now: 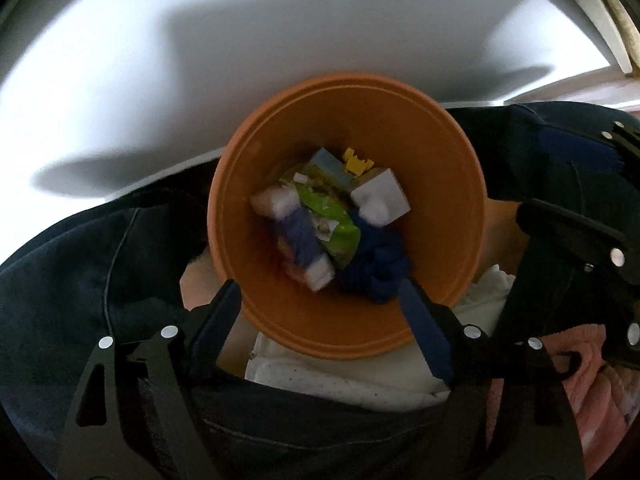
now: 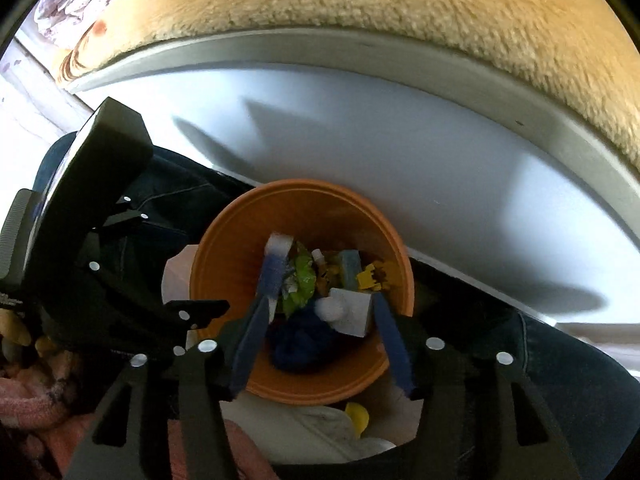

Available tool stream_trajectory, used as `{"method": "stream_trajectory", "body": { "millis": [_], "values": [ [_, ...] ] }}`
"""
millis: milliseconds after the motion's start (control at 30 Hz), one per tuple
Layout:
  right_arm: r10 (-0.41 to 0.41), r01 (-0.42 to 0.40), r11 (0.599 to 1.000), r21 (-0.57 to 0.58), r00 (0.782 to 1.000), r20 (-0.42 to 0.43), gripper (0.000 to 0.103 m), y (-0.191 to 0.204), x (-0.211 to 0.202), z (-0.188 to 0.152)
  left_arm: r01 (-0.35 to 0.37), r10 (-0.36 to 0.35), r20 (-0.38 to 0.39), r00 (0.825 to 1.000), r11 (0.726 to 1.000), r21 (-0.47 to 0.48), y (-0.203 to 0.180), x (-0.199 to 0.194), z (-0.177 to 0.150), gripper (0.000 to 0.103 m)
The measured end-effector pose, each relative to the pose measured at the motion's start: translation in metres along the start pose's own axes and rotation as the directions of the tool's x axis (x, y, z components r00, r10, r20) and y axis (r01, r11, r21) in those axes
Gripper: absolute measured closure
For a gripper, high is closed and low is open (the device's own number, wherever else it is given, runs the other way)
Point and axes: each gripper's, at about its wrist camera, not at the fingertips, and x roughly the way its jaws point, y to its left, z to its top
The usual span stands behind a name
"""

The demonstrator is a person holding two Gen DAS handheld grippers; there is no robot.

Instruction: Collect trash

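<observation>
An orange bin (image 1: pixel 448 184) stands on the floor between the person's knees. It holds trash: a green wrapper (image 1: pixel 328 210), a white box (image 1: pixel 384 192), a blue and white pack (image 1: pixel 302 240), a yellow piece (image 1: pixel 356 164) and crumpled dark blue stuff (image 1: pixel 380 272). My left gripper (image 1: pixel 320 292) is open above the bin's near rim, empty. The bin also shows in the right wrist view (image 2: pixel 224 256), with the green wrapper (image 2: pixel 300 284) and white box (image 2: pixel 352 312). My right gripper (image 2: pixel 316 304) is open over the bin's mouth, empty. The left gripper's body (image 2: pixel 100 216) shows at left.
A white board (image 1: pixel 280 52) lies behind the bin. A beige shaggy rug (image 2: pixel 400 8) lies beyond it. Dark jeans (image 1: pixel 80 280) flank the bin. A white cloth (image 1: pixel 340 376) and pink fabric (image 1: pixel 580 380) lie near me. A yellow item (image 2: pixel 358 416) lies under the bin's near edge.
</observation>
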Motion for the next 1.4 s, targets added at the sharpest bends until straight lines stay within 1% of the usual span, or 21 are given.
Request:
{"method": "stream_trajectory", "body": {
  "millis": [200, 300, 367, 467, 533, 600, 633, 667, 700, 733, 767, 800, 867, 900, 1000, 1067, 1100, 1200, 1233, 1267, 1400],
  "values": [
    [-0.008, 0.008, 1.0, 0.024, 1.0, 0.023, 0.04, -0.006, -0.012, -0.001, -0.027, 0.027, 0.027, 0.999, 1.0, 0.011, -0.006, -0.007, -0.001, 0.023],
    [-0.023, 0.022, 0.999, 0.031, 0.998, 0.057, 0.038, -0.01, -0.022, -0.002, -0.052, 0.05, 0.067, 0.996, 0.998, 0.022, -0.01, -0.018, -0.002, 0.023],
    [-0.035, 0.032, 0.999, 0.031, 0.996, 0.087, 0.036, -0.011, -0.033, 0.0, -0.072, 0.068, 0.123, 0.99, 0.997, 0.027, -0.01, -0.037, -0.002, 0.023],
    [-0.052, 0.047, 0.998, 0.035, 0.985, 0.163, 0.034, -0.014, -0.061, 0.004, -0.102, 0.096, 0.227, 0.969, 0.995, 0.018, -0.013, -0.07, -0.003, 0.023],
    [-0.069, 0.059, 0.997, 0.049, 0.97, 0.233, 0.032, -0.015, -0.085, 0.009, -0.115, 0.109, 0.3, 0.948, 0.993, 0.004, -0.014, -0.095, -0.002, 0.023],
    [-0.084, 0.069, 0.996, 0.059, 0.948, 0.307, 0.028, -0.015, -0.111, 0.014, -0.127, 0.123, 0.38, 0.917, 0.992, -0.015, -0.015, -0.122, -0.002, 0.02],
    [-0.1, 0.081, 0.994, 0.068, 0.93, 0.353, 0.027, -0.015, -0.126, 0.016, -0.143, 0.143, 0.437, 0.888, 0.989, -0.034, -0.015, -0.142, -0.002, 0.019],
    [-0.121, 0.097, 0.992, 0.08, 0.907, 0.403, 0.026, -0.015, -0.14, 0.019, -0.153, 0.157, 0.471, 0.868, 0.987, -0.047, -0.016, -0.154, -0.003, 0.017],
    [-0.136, 0.108, 0.99, 0.088, 0.889, 0.437, 0.025, -0.015, -0.153, 0.021, -0.166, 0.177, 0.52, 0.836, 0.984, -0.068, -0.015, -0.171, -0.003, 0.016],
    [-0.156, 0.123, 0.987, 0.1, 0.862, 0.483, 0.024, -0.015, -0.166, 0.023, -0.172, 0.189, 0.549, 0.814, 0.982, -0.082, -0.015, -0.182, -0.003, 0.016],
    [-0.173, 0.135, 0.985, 0.11, 0.838, 0.517, 0.019, -0.014, -0.177, 0.025, -0.179, 0.204, 0.585, 0.785, 0.979, -0.101, -0.014, -0.196, -0.004, 0.016],
    [-0.203, 0.155, 0.979, 0.132, 0.801, 0.563, 0.017, -0.015, -0.193, 0.027, -0.183, 0.215, 0.611, 0.762, 0.976, -0.116, -0.013, -0.207, -0.004, 0.015],
    [-0.23, 0.169, 0.973, 0.157, 0.756, 0.613, 0.016, -0.019, -0.212, 0.033, -0.185, 0.237, 0.663, 0.71, 0.971, -0.15, -0.013, -0.231, -0.004, 0.012],
    [-0.235, 0.169, 0.972, 0.165, 0.742, 0.628, 0.014, -0.022, -0.218, 0.035, -0.182, 0.248, 0.689, 0.681, 0.969, -0.169, -0.012, -0.243, -0.003, 0.012],
    [-0.271, 0.174, 0.962, 0.21, 0.684, 0.677, 0.012, -0.028, -0.242, 0.042, -0.164, 0.269, 0.741, 0.615, 0.963, -0.213, -0.008, -0.266, -0.005, 0.012],
    [-0.29, 0.177, 0.957, 0.232, 0.653, 0.699, 0.012, -0.031, -0.252, 0.044, -0.148, 0.283, 0.775, 0.565, 0.959, -0.243, -0.006, -0.282, -0.007, 0.012],
    [-0.294, 0.173, 0.955, 0.24, 0.641, 0.709, 0.012, -0.033, -0.256, 0.046, -0.144, 0.292, 0.787, 0.544, 0.956, -0.256, -0.007, -0.289, -0.008, 0.012],
    [-0.308, 0.17, 0.951, 0.259, 0.611, 0.729, 0.011, -0.036, -0.269, 0.046, -0.128, 0.317, 0.826, 0.467, 0.948, -0.291, -0.008, -0.308, -0.014, 0.012],
    [-0.315, 0.173, 0.949, 0.265, 0.6, 0.736, 0.011, -0.038, -0.273, 0.047, -0.124, 0.321, 0.834, 0.448, 0.946, -0.298, -0.008, -0.313, -0.014, 0.012],
    [-0.319, 0.173, 0.947, 0.269, 0.592, 0.74, 0.011, -0.037, -0.275, 0.048, -0.123, 0.323, 0.839, 0.438, 0.946, -0.3, -0.008, -0.318, -0.015, 0.012],
    [-0.329, 0.176, 0.944, 0.279, 0.562, 0.759, 0.011, -0.037, -0.287, 0.05, -0.114, 0.327, 0.853, 0.407, 0.945, -0.308, -0.009, -0.331, -0.016, 0.012]
  ]
}}
